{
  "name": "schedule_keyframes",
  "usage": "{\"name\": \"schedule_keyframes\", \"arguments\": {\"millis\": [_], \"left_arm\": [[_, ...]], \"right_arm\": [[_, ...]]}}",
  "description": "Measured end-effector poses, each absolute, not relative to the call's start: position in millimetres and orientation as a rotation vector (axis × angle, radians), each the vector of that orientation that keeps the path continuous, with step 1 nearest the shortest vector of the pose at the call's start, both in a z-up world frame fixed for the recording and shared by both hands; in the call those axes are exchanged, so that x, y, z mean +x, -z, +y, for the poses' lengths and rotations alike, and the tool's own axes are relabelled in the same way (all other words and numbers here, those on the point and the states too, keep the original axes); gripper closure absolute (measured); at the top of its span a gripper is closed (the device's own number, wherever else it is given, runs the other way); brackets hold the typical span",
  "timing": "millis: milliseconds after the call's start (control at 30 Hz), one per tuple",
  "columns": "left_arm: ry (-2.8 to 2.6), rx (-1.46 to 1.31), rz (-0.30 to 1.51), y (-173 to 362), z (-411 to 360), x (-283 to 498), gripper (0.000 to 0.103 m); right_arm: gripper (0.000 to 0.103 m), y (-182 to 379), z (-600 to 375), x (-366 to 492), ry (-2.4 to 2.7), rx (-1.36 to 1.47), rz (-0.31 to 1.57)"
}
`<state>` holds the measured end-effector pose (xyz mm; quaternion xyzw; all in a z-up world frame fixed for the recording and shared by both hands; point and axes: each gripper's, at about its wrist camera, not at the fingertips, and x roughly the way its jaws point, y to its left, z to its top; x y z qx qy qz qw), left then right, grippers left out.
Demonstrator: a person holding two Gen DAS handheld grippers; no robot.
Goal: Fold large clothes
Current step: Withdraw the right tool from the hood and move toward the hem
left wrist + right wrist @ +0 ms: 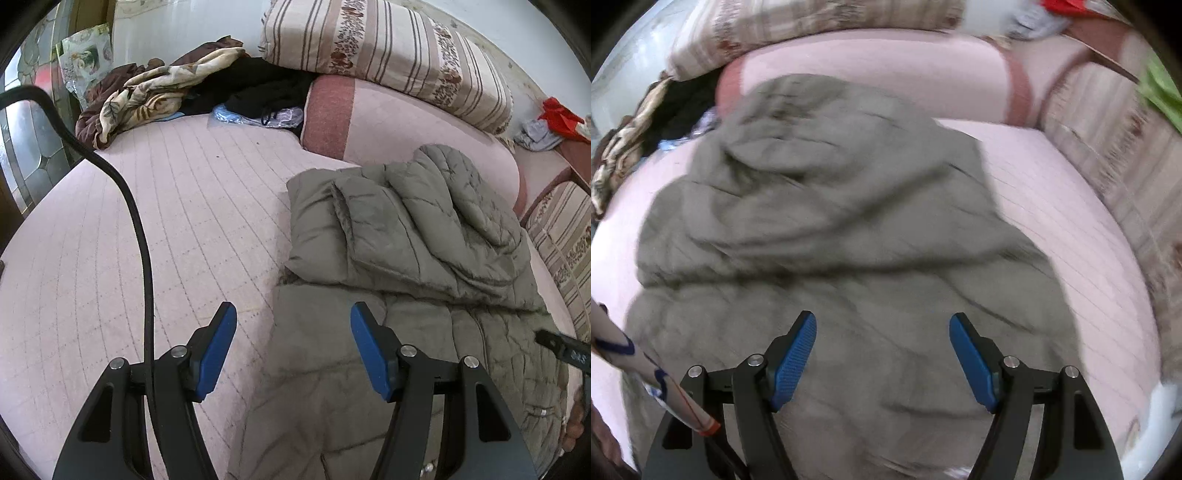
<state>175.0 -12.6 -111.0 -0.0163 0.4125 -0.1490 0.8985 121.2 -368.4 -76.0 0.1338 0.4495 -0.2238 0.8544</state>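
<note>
A grey-green quilted puffer jacket (406, 240) lies on the pink quilted bed (166, 221), its upper part folded over the lower part. My left gripper (293, 314) is open and empty, hovering over the jacket's left edge. In the right wrist view, which is motion-blurred, the jacket (831, 221) fills the middle of the frame. My right gripper (882, 321) is open and empty just above the jacket's near part. The tip of the right gripper shows at the right edge of the left wrist view (561, 349).
A striped folded quilt (388, 48) rests on a pink bolster (406, 122) at the head of the bed. A heap of brown, floral and black clothes (177, 85) lies at the far left. A black cable (136, 229) hangs across the left wrist view. Red cloth (557, 118) lies far right.
</note>
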Motion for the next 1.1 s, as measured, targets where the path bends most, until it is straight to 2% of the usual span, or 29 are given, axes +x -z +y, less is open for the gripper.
{"name": "schedule_keyframes", "arguments": {"millis": [200, 300, 500, 633, 767, 867, 967, 1100], "left_arm": [[0.34, -0.024, 0.857, 113, -19, 159, 0.04], [0.355, -0.023, 0.852, 114, -23, 154, 0.04], [0.397, -0.037, 0.864, 116, -29, 155, 0.04], [0.418, -0.074, 0.903, 122, -29, 163, 0.04], [0.408, -0.086, 0.919, 126, -27, 171, 0.04], [0.398, -0.084, 0.937, 129, -27, 176, 0.04], [0.377, -0.068, 0.942, 131, -29, 179, 0.04], [0.363, -0.041, 0.944, 132, -32, 178, 0.04]], "right_arm": [[0.024, 94, -402, 61, 0.556, 0.333, 0.975], [0.024, 86, -404, 59, 0.569, 0.317, 0.945], [0.024, 49, -385, 116, 0.545, 0.275, 0.834], [0.024, 45, -371, 167, 0.515, 0.245, 0.812], [0.024, 72, -364, 227, 0.532, 0.206, 0.876], [0.024, 92, -368, 242, 0.54, 0.218, 0.929], [0.017, 109, -376, 249, 0.533, 0.254, 0.949], [0.016, 101, -381, 235, 0.501, 0.261, 0.948]]}}
